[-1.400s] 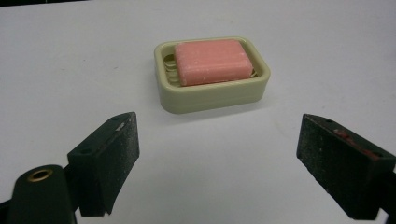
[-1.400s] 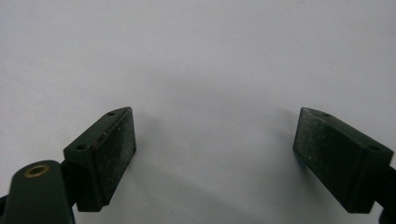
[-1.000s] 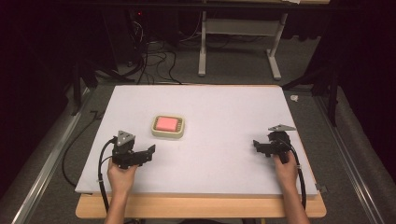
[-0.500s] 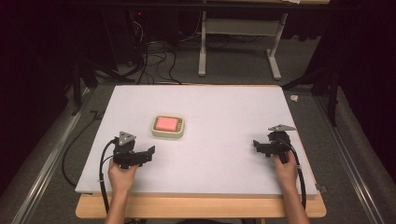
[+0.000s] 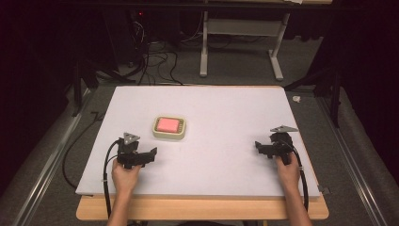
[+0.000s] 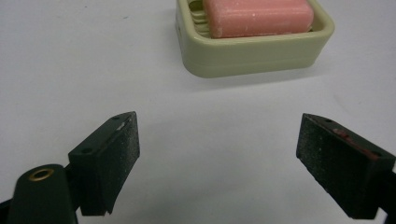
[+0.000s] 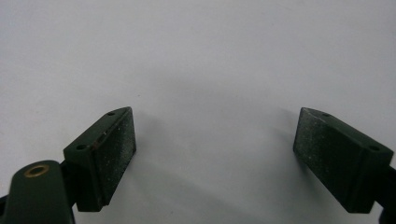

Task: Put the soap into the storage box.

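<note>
Here, a white table (image 5: 226,113) carries a cream dish (image 5: 169,128) left of centre, a pink soap (image 5: 168,124) lying inside it. The left gripper (image 5: 149,152) rests just short of the dish, jaws spread wide and empty; the right gripper (image 5: 259,147) sits well apart near the right edge, jaws likewise spread on bare surface. The risk, as judged: the soap (likely slick) could squirt from a pinch, or the light dish could slide if nudged rather than steadied.

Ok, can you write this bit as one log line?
left tongs: open, facing soap dish | right tongs: open, empty | pink soap: in dish | table: white
</note>
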`<state>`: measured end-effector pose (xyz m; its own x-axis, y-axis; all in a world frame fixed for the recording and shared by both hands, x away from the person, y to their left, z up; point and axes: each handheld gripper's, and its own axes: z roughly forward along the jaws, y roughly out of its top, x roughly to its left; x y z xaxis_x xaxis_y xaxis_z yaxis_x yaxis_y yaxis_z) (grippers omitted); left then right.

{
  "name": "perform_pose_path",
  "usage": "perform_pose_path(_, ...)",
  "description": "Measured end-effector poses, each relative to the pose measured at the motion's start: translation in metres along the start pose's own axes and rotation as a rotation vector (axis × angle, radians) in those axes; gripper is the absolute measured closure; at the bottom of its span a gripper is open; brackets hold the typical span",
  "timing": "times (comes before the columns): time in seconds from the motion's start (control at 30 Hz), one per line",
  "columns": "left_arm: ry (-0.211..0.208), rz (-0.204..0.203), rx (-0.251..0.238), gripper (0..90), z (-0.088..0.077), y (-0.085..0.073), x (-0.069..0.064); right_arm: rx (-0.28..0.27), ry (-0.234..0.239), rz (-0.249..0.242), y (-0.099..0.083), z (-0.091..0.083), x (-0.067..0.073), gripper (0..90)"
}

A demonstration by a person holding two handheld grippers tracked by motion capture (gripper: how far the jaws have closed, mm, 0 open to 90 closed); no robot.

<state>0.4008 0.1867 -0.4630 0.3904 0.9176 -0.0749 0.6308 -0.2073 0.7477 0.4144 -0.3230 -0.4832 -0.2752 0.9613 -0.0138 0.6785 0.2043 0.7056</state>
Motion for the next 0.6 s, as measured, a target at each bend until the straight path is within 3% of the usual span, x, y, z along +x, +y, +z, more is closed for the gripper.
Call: perform_pose_path(0.6, 0.05, 0.033, 0.03, 14.2, 0.018, -0.002, 0.0, 0.0, 0.0, 0.0, 0.0, 0.0, 0.0, 13.6)
